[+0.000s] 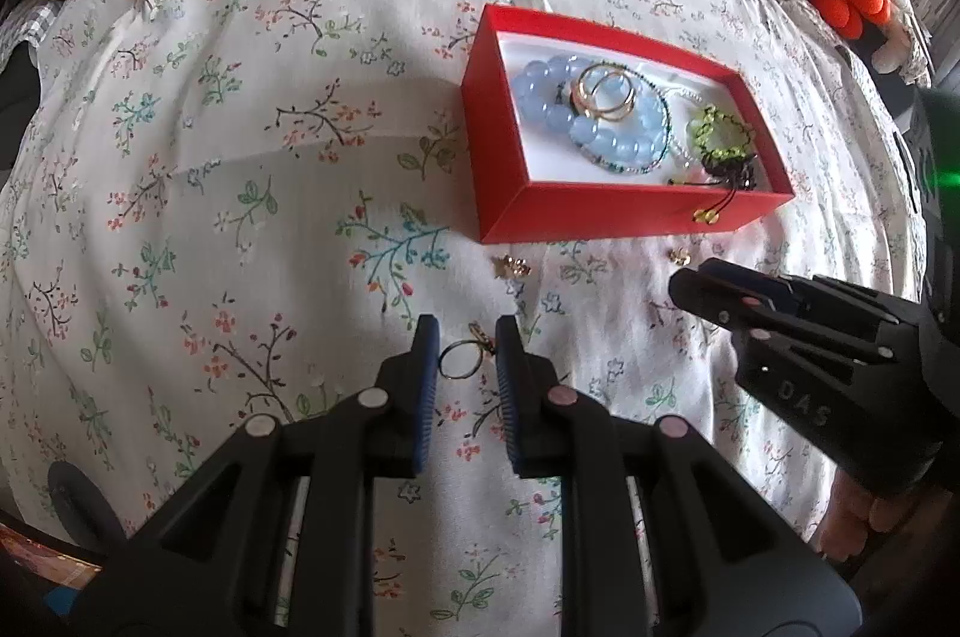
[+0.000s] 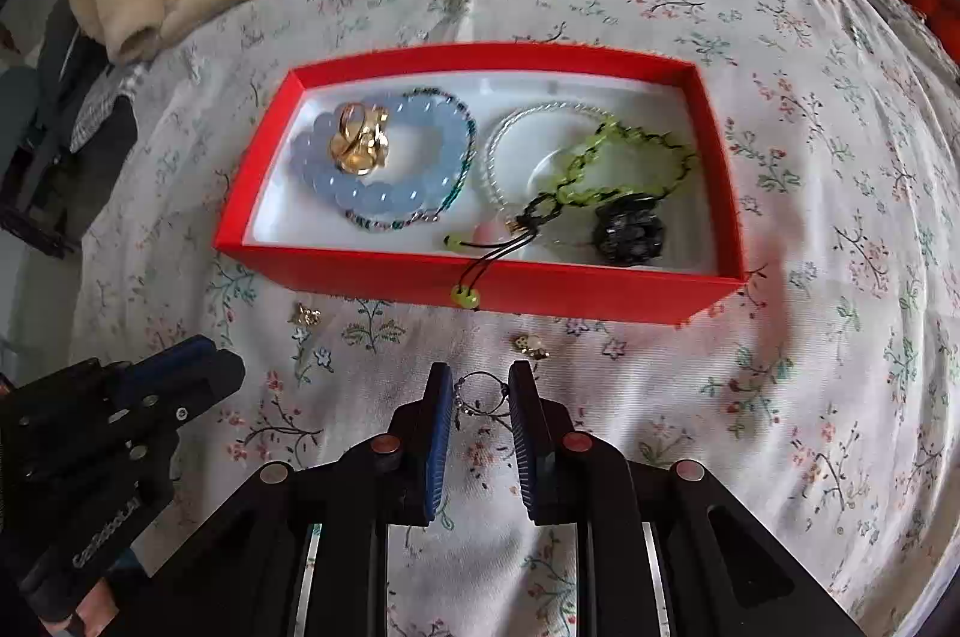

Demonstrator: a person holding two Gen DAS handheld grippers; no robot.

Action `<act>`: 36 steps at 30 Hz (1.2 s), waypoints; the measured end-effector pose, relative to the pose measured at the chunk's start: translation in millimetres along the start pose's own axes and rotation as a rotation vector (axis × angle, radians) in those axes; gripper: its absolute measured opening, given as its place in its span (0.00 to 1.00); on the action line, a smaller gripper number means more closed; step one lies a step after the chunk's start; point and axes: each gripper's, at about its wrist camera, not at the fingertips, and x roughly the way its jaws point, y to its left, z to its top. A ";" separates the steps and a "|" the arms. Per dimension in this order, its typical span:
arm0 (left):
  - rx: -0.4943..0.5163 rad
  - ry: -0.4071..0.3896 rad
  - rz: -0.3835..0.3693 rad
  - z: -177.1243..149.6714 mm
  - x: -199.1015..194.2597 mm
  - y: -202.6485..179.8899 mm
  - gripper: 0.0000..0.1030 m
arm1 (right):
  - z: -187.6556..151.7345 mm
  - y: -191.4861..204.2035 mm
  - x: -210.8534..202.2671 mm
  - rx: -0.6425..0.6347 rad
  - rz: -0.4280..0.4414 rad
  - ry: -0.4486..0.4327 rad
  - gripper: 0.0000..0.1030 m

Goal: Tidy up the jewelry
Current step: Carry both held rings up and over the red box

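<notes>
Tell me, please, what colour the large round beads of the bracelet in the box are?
Pale translucent blue; the beaded bracelet shows best in the right wrist view.

Soft daylight fills both views, brightest on the floral bedsheet (image 1: pixel 252 109) in mid-frame. The red box (image 2: pixel 372 271) casts a faint shadow on the sheet, and a pinkish tint lies on the cloth near it. Fisheye bending curves the bed and blackens the corners. The box's white lining looks slightly washed out. Far edges seem soft, perhaps out of focus.

Both tongs, left (image 1: pixel 465 337) and right (image 2: pixel 480 385), point steeply down, nearly closed.
</notes>
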 end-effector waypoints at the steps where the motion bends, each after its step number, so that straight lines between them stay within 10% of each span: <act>1: -0.001 -0.005 -0.004 0.8 -1.4 -0.5 0.20 | -0.5 -1.6 -2.7 0.004 0.004 -0.003 0.19; 36: 0.070 -0.234 -0.028 57.1 10.0 -38.5 0.20 | 43.8 -38.1 -32.3 0.067 0.023 -0.217 0.19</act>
